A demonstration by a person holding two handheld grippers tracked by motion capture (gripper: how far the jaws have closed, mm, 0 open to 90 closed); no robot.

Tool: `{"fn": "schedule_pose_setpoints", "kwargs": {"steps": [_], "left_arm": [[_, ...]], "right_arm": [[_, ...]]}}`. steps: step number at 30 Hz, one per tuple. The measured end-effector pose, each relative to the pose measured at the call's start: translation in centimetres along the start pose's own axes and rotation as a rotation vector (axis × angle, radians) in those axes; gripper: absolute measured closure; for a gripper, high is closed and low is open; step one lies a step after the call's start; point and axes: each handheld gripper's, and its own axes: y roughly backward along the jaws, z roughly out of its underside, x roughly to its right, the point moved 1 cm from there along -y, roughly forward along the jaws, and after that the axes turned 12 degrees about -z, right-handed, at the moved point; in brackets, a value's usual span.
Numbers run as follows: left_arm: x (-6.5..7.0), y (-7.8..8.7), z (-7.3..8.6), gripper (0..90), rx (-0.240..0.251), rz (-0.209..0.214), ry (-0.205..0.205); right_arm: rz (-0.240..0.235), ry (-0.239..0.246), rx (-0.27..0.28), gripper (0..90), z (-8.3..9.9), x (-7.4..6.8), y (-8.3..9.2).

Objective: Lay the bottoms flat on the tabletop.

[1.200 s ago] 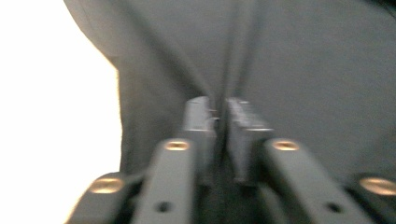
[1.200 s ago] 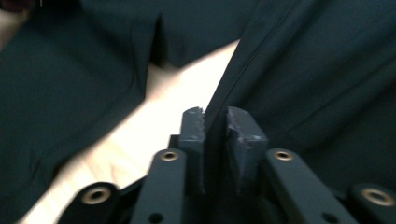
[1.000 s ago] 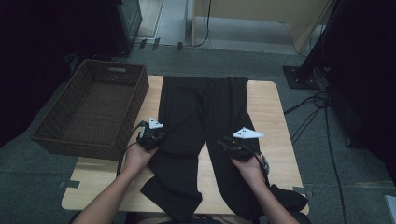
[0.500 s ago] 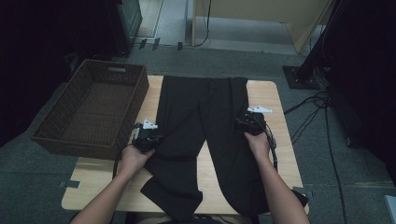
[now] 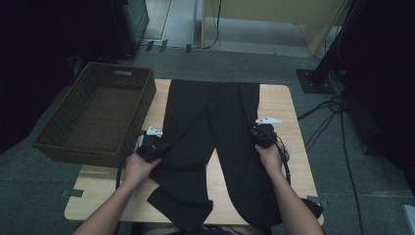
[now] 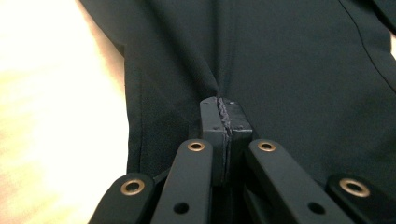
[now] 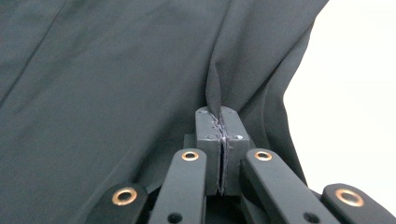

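Note:
Black trousers [image 5: 210, 122] lie flat on the wooden table [image 5: 279, 98], waist at the far end and legs toward me. My left gripper [image 5: 157, 148] is shut on a pinch of cloth at the outer edge of the left leg; in the left gripper view the gripper [image 6: 223, 105] has the trousers [image 6: 289, 70] puckering into its pads. My right gripper [image 5: 260, 133] sits at the outer edge of the right leg. Its jaws have just been closing. In the right gripper view the gripper [image 7: 218, 114] clamps a raised fold of the trousers [image 7: 116, 70].
A brown wicker basket [image 5: 98, 117] stands empty off the table's left side, close to my left hand. Bare table wood shows to the right of the trousers and between the legs. Cables [image 5: 333, 117] run over the floor at the right.
My right hand has moved away from me up the right trouser leg to its outer edge, and its gripper has shut on a fold there. The left hand has stayed put.

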Motion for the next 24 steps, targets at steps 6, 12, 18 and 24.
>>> {"fn": "schedule_pose_setpoints", "kwargs": {"steps": [6, 12, 18, 24], "left_arm": [[1.5, 2.5, 2.2, 90.0, -0.046, 0.07, -0.052], [3.3, 5.2, 5.4, 89.9, -0.097, 0.157, -0.079], [3.6, 6.4, 6.0, 85.1, -0.092, 0.221, -0.055], [2.3, 6.3, 2.4, 62.4, 0.056, 0.118, -0.02]], "right_arm": [[-0.094, -0.011, -0.065, 89.4, 2.9, -2.7, 3.0], [-0.201, -0.014, -0.12, 89.0, 6.0, -6.2, 5.9], [-0.304, 0.006, -0.177, 87.8, 7.5, -8.2, 7.0], [-0.239, 0.042, -0.001, 59.8, 5.5, -6.7, 7.0]]}}
